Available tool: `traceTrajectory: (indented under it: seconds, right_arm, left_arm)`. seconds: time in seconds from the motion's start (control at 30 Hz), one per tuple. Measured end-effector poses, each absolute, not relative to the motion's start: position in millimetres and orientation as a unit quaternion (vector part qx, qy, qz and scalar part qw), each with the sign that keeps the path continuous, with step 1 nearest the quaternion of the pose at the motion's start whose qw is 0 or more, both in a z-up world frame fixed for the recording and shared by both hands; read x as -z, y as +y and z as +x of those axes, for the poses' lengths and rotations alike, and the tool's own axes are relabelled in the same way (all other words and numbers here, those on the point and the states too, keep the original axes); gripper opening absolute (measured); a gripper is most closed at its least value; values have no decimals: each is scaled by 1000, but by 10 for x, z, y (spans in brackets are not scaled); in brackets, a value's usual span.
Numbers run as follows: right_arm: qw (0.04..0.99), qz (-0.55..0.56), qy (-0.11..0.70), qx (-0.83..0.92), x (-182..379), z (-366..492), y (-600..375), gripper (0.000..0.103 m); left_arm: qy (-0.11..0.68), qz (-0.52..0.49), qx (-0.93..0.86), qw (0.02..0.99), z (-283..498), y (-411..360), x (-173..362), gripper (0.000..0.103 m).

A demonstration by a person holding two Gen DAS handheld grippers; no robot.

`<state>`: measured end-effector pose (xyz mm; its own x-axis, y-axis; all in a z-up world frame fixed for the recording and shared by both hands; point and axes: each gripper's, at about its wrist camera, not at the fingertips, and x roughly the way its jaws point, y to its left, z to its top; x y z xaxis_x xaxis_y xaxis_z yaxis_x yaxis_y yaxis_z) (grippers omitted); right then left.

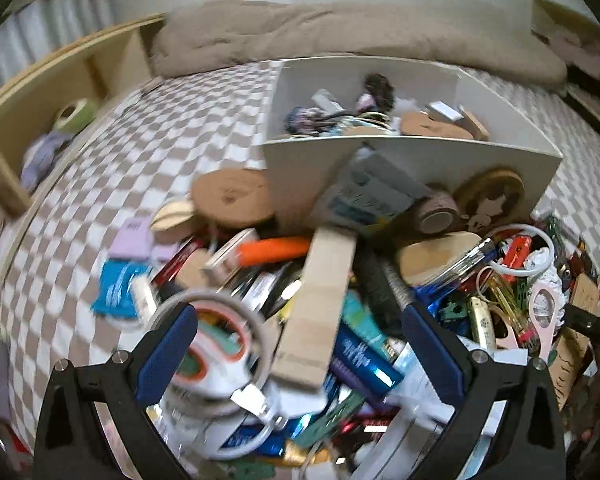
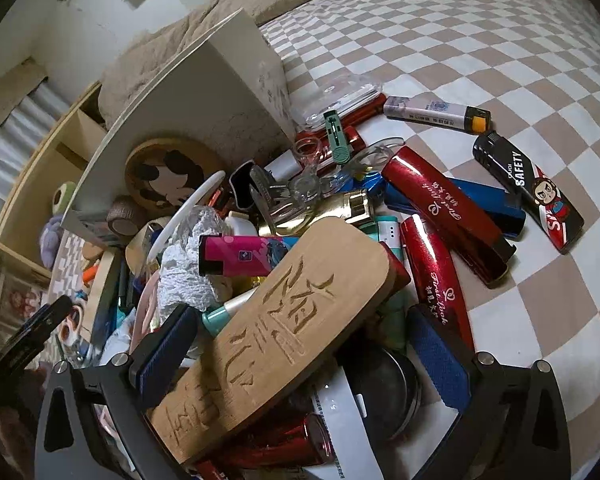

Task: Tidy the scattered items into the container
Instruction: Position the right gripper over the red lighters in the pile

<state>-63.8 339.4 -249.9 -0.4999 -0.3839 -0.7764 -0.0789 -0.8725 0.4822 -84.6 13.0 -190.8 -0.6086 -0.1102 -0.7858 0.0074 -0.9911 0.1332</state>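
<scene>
A white box (image 1: 412, 160) stands on the checkered bed with several small items inside; it also shows in the right wrist view (image 2: 204, 96). A pile of scattered items lies in front of it. My left gripper (image 1: 300, 332) is open above the pile, its blue pads either side of a plain wooden block (image 1: 320, 300) and a tape ring (image 1: 208, 344). My right gripper (image 2: 296, 344) is open, its pads flanking a carved wooden plaque (image 2: 268, 340) without clearly touching it. Red lighters (image 2: 444, 208), a black lighter (image 2: 528, 192) and a pink lighter (image 2: 240, 256) lie around.
A round Mickey coaster (image 2: 172, 176) and a tape roll (image 1: 438, 208) lean on the box front. A cork disc (image 1: 232, 196) lies left of the box. A wooden shelf (image 1: 40, 100) runs along the left. A brown blanket (image 1: 340, 36) lies behind the box.
</scene>
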Motion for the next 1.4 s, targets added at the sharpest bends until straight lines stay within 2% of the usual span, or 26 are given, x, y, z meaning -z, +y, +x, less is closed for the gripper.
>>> traceTrajectory:
  seconds: [0.17,0.33,0.4,0.43,0.57,0.7,0.77,0.83,1.03,1.27,1.4]
  right_arm:
    - [99,492,-263,824,2502,-629,3491,103]
    - [106,487,-301,813,2506,-624,3565,103]
    - [107,489,-310,808,2509,-624,3595,103]
    - [106,491,-316,805,2511,-621,3607,103]
    - [102,497,-323,799,2492,-631,3541,103]
    - [103,503,-330,792,2484,-602,3529,103]
    - [109,503,-341,786,2492,-569,3565,103]
    - [111,499,-359,781,2488,-542,3619,101]
    - [128,473,-413,768,2452,-460,3765,95]
    - [114,460,-364,802,2291,-276,3663,94]
    - [112,426,-381,813,2199,-102,3733,94]
  left_arm:
    - [-96,465,880,4,-1040,299,2039,103]
    - [-76,495,865,-40,-1078,243,2197,103]
    - [-75,503,860,-45,-1078,208,2232,92]
    - [-74,508,857,-46,-1083,191,2254,82]
    - [-73,520,850,-36,-1095,110,2332,64]
    - [-62,518,853,-31,-1091,51,2324,54]
    - [-59,515,855,-27,-1104,36,2337,45]
    - [-55,513,856,-25,-1102,15,2346,41]
    - [7,515,855,-52,-1080,-73,2339,40]
    - [25,519,853,-56,-1077,-56,2385,40]
    - [40,520,851,-55,-1092,-68,2379,40]
